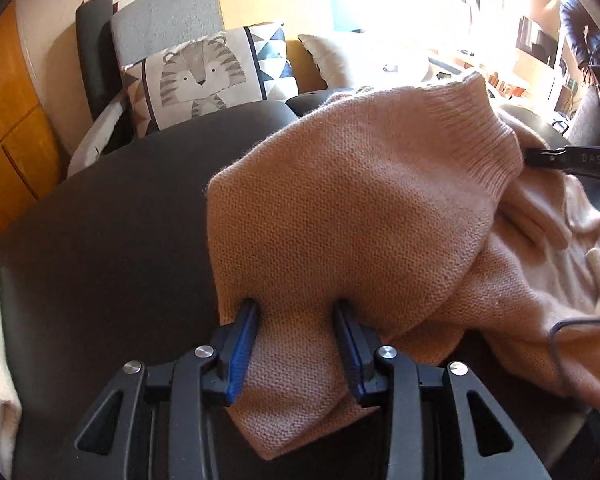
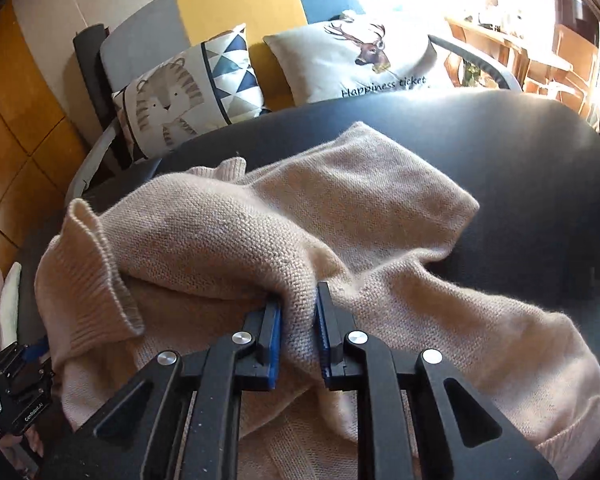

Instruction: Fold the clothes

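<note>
Blue-padded fingers (image 1: 242,344) of the left gripper (image 1: 296,320) pinch a fold of the peach-pink knitted sweater (image 1: 360,208). The right gripper (image 2: 299,312) has its fingers (image 2: 274,332) nearly together, pinching a ridge of the same knit. The sweater lies crumpled on the dark round worktop (image 2: 520,152). Behind it sits a tiger-print cushion (image 1: 204,76).

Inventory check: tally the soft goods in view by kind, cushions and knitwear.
Printed cushions: 2, tiger cushion and deer cushion
Pink knit sweaters: 1, the sweater on the dark table
Total: 3
</note>
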